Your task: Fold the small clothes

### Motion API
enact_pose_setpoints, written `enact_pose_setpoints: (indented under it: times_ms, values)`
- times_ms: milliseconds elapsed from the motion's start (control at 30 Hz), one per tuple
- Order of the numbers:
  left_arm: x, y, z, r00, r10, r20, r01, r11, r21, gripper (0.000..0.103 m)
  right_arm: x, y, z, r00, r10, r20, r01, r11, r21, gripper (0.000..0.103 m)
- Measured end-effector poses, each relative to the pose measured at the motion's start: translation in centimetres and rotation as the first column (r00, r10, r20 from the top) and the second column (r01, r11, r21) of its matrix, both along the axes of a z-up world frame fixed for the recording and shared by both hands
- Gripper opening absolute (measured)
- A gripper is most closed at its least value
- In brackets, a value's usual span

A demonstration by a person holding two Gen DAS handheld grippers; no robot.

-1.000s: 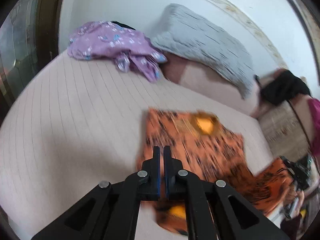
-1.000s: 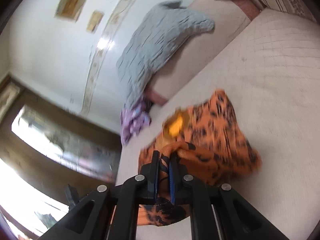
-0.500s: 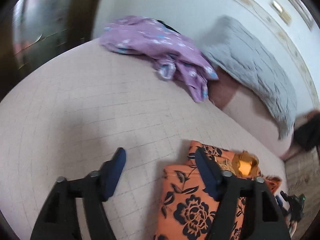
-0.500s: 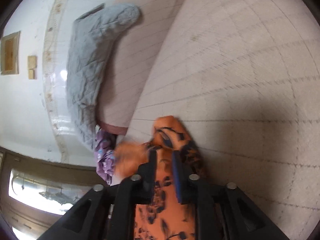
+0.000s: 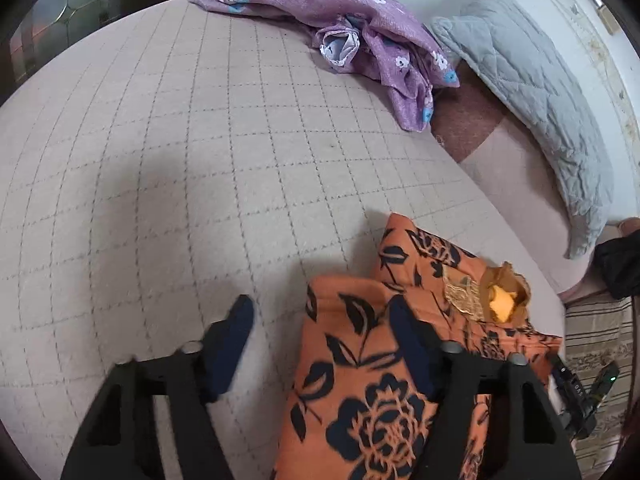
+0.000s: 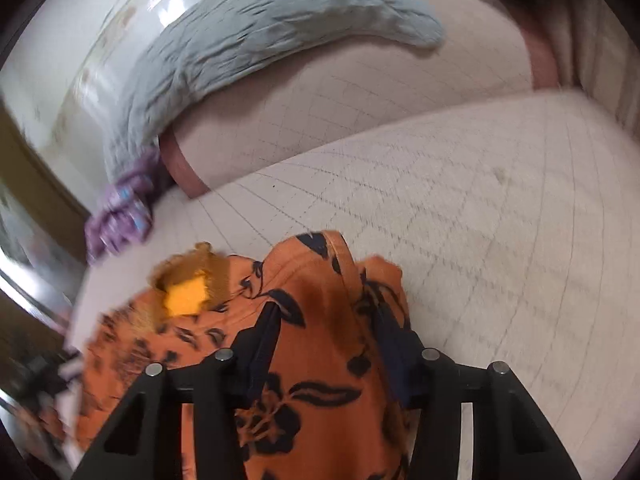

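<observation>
The bed (image 5: 168,168), under a pale checked cover, carries 1 grey pillow (image 5: 532,92) along its far edge, 1 purple flowered garment (image 5: 332,12) crumpled at the far corner, and 1 orange flowered top (image 5: 360,380) near the front edge. A second ago both claws were shut, the right one pinching the top in the air; now the top lies on the bed, partly folded. The left claw (image 5: 320,336) has opened and then narrowed a little, 1 finger over the cloth, gripping nothing. The right claw (image 6: 328,336) stands open astride a fold. Likely the fold is laid and needs smoothing.
</observation>
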State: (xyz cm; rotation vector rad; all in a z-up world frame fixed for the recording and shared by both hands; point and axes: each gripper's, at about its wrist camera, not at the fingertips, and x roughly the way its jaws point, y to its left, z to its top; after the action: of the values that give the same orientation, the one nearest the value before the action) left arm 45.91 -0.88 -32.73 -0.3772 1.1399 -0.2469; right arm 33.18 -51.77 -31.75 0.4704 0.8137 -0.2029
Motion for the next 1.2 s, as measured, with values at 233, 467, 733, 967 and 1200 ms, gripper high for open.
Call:
enact_pose_setpoints:
  times_ms: [233,467,733,967,1200]
  values:
    - [0.9,-0.5,-1.1,1.0,-0.016,-0.017,0.015,0.998,-0.061,0.041,3.1,0.7,-1.7,0.994,0.067,-0.089,-0.076,0.992,-0.101,0.048]
    - [-0.3,0.9,0.0,1.0,-0.024,-0.007,0.023,0.998,-0.051,0.044,2.0,0.7,-0.9,0.998,0.061,-0.029,-0.064,0.991,-0.116,0.008]
    - [-1.4,0.7,-0.8,0.999,-0.043,-0.012,0.041,0.989,-0.143,0.058,0.2,1.8,1.0,0.996,0.066,0.055,-0.061,0.994,-0.092,0.008]
    - [-1.6,-3.3,1.1,0.99,-0.13,0.052,0.132,0.991,-0.025,0.003,-0.4,0.3,0.9,0.996,0.016,0.092,-0.015,1.0,-0.012,0.008]
    - [-1.8,-5.6,7.8,0.952,-0.2,0.234,0.195,0.98,0.042,0.003,-1.8,-1.4,1.7,0.988,-0.051,0.148,0.047,0.998,0.028,0.008]
